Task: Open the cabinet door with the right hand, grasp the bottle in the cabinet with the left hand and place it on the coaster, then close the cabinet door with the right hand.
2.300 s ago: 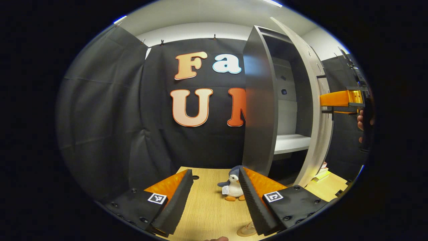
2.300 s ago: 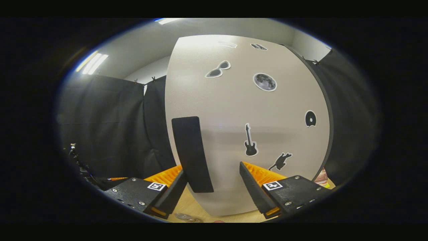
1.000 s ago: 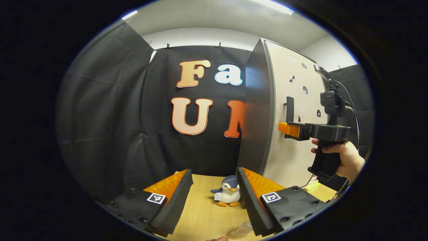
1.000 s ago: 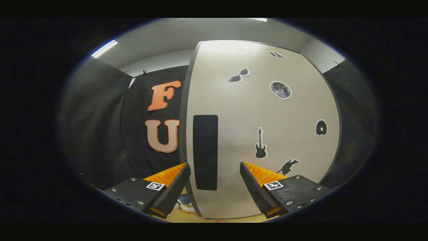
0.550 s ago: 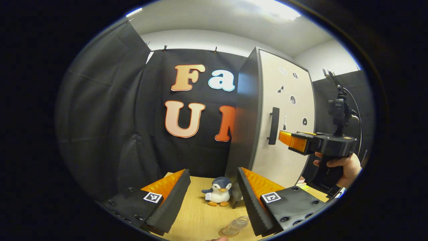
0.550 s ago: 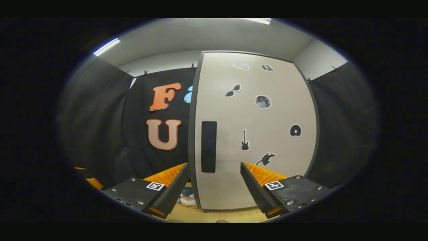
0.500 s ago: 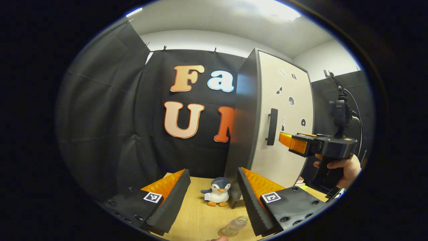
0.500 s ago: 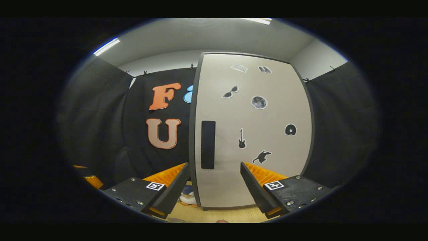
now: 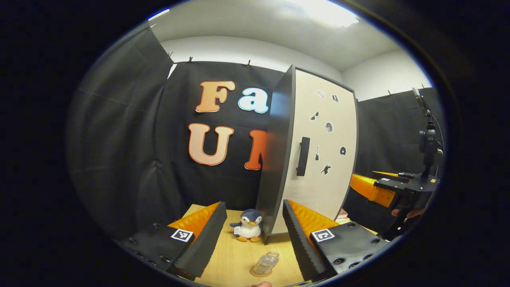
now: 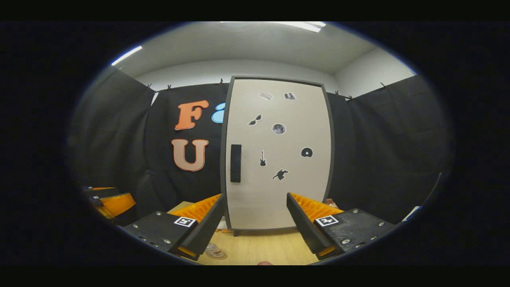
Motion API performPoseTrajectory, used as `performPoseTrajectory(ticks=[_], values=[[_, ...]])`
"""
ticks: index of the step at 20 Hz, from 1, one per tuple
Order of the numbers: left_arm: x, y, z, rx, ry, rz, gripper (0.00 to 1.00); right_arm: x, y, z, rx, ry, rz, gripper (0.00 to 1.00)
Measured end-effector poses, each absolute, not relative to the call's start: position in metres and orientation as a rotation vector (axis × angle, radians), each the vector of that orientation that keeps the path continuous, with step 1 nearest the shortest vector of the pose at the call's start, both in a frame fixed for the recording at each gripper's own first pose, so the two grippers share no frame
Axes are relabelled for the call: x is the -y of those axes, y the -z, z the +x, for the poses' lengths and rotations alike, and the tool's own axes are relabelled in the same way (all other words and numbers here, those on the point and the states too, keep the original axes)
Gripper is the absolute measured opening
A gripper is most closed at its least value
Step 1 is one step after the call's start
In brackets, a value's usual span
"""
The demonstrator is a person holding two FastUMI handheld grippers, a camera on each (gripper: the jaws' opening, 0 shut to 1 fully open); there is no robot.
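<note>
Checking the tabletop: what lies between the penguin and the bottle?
Bare tabletop separates the penguin from the bottle, in the left gripper view.

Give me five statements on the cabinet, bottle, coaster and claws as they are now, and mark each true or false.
1. The cabinet door is shut. True.
2. The bottle stands on the coaster. True.
3. The left claw is shut on the bottle. False: it is open, and the bottle stands free between and ahead of its fingers.
4. The right claw grips the door handle. False: it is open and apart from the handle.
5. A toy penguin stands on the table beside the cabinet. True.
</note>
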State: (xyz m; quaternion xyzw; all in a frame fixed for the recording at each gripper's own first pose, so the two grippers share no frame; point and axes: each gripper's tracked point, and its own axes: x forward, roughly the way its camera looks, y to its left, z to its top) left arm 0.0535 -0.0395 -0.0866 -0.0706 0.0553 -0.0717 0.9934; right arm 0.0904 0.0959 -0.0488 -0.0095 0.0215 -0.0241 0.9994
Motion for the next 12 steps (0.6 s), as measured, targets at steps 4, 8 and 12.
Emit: performPoseTrajectory(ticks=[4,8,12], values=[[0.069,0.071,0.041,-0.108,0.121,-0.118,0.92,-0.064,0.032,0.053,-0.031,0.033,-0.001,0.94],[0.105,0.057,0.028,-0.095,0.096,-0.078,0.97,-0.032,0.023,0.030,-0.019,0.009,0.049,0.94],[0.124,0.053,0.017,-0.098,0.066,-0.062,0.97,-0.005,0.025,0.027,-0.017,-0.004,0.073,0.94]])
